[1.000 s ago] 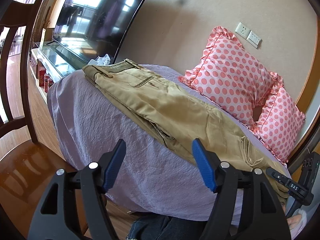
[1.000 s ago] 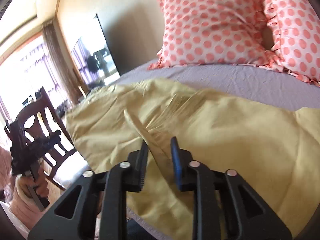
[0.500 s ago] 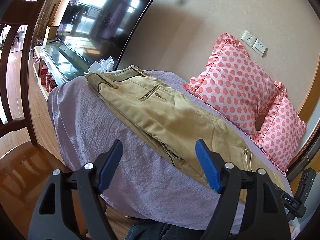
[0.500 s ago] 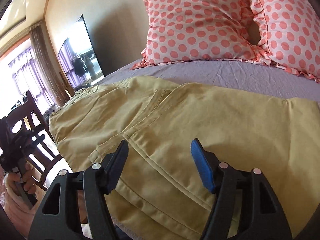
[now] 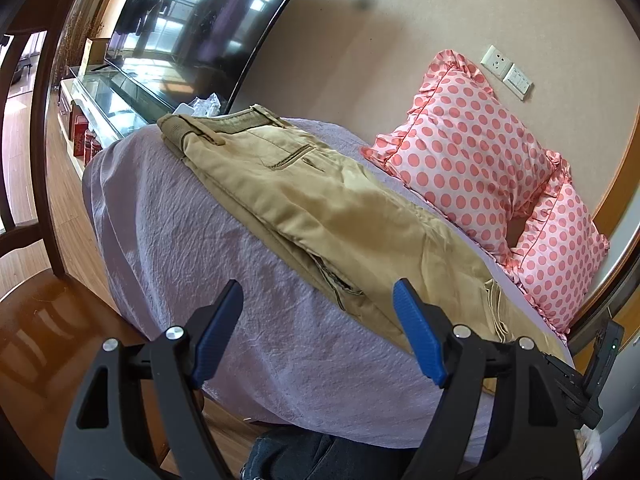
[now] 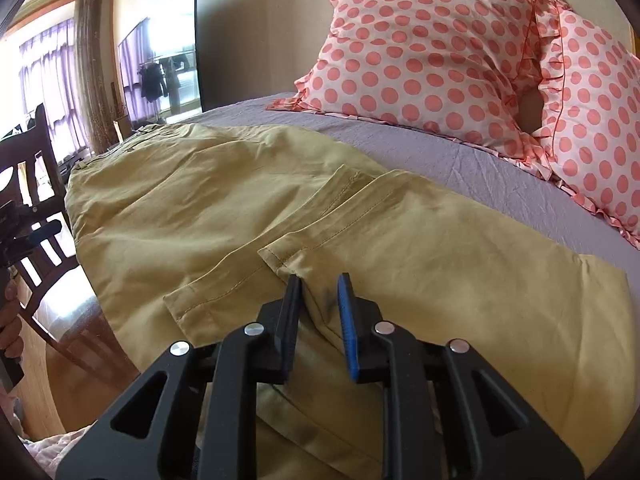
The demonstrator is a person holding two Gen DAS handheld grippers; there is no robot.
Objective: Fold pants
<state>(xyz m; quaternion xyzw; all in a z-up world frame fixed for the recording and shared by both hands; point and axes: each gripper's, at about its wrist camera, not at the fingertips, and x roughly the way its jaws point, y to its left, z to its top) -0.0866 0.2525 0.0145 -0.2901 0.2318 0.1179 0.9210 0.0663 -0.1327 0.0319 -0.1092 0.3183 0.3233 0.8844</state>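
Right wrist view: the right hand-held gripper is seen nearly closed, clamped on a fold of the khaki pants by the hem at the bed's near edge. The pants are laid lengthwise along that edge of the lilac-covered bed. The left hand-held gripper is held wide apart, short of the pants, gripping nothing.

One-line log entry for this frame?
task: fold pants | left hand-held gripper: open, off cloth | right hand-held gripper: shut on pants hem | surface: bed
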